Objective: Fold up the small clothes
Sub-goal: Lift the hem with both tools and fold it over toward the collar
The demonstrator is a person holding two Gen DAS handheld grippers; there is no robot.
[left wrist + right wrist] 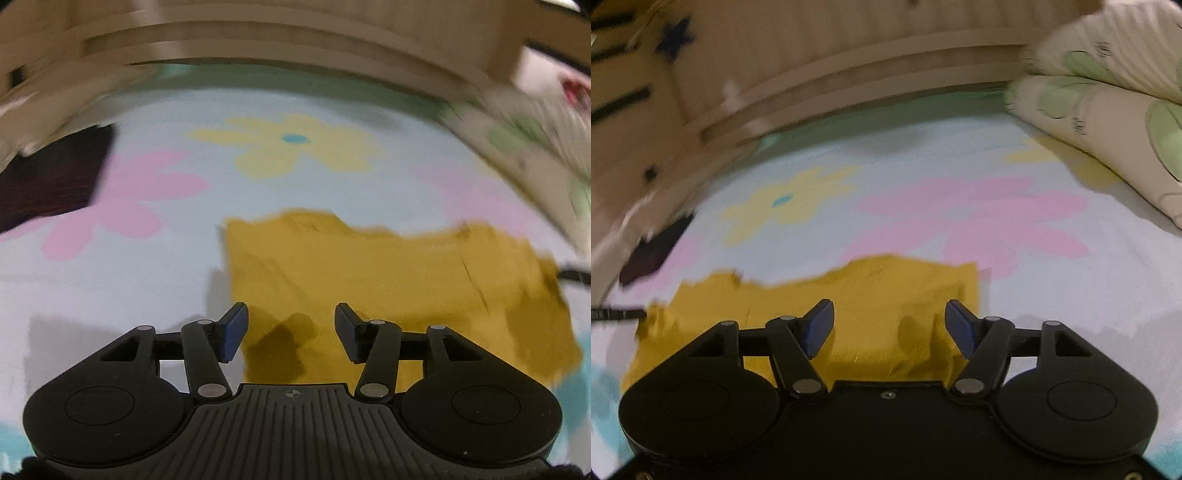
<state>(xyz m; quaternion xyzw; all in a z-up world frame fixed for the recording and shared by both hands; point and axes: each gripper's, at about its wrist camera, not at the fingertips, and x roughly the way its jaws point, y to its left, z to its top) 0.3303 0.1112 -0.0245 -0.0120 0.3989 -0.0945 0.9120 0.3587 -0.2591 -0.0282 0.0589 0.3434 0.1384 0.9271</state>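
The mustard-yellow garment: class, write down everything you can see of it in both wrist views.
The mustard-yellow garment is a small, plain piece of soft cloth, blurred here. It lies flat on the flowered sheet in a roughly rectangular, seemingly folded shape with an uneven far edge. Both open grippers hang just above its near part; no pad visibly presses it.

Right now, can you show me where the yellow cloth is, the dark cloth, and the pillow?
yellow cloth (388,280), left wrist view, on the flat middle of the fabric.
dark cloth (51,177), left wrist view, on its middle.
pillow (1108,122), right wrist view, on its cream side by the green print.
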